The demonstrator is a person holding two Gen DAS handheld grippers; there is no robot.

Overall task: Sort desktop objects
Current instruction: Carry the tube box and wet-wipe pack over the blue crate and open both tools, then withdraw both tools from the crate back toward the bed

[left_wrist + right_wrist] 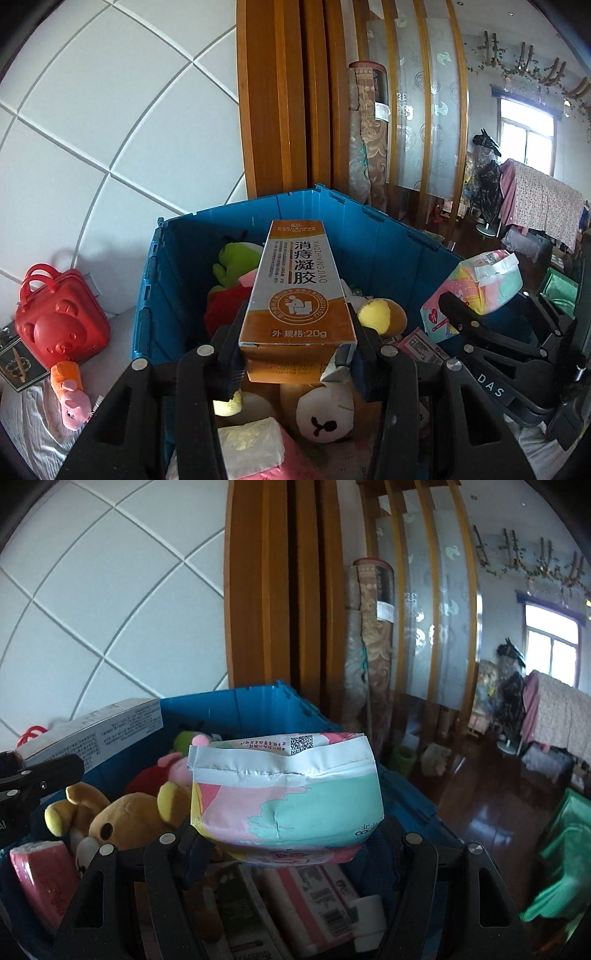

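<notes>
So both grippers are up over the big blue plastic storage crate (177, 266) right now, each with something in it. The left gripper (293, 354) has its fingers (231, 352) clamped on the near end of a long orange-and-white cardboard medicine box (297, 291), which sticks out forward, pretty much level, above the crate's contents. The box's near flap looks a bit torn at the corner.

The right gripper (291, 843) has its fingers closed on a soft pastel pink-and-mint plastic pack (286, 797), crimped white seal on top with a QR code behind it. In the left wrist view the same pack (476, 284) hangs over the crate's right side, well apart from the box.

The crate is already stuffed: a green plush toy (236, 260) at the back with something red under it, a brown teddy bear with yellow ears (118, 821) in the middle, a white round plush face (325, 411) near the front, plus some pink wrapped packs and printed boxes at the bottom.

Off to the left, outside the crate, there's a red bear-faced plastic case with handles (61, 321), and a little orange-and-pink plush (72, 391) lying on a striped cloth just beside it.
</notes>
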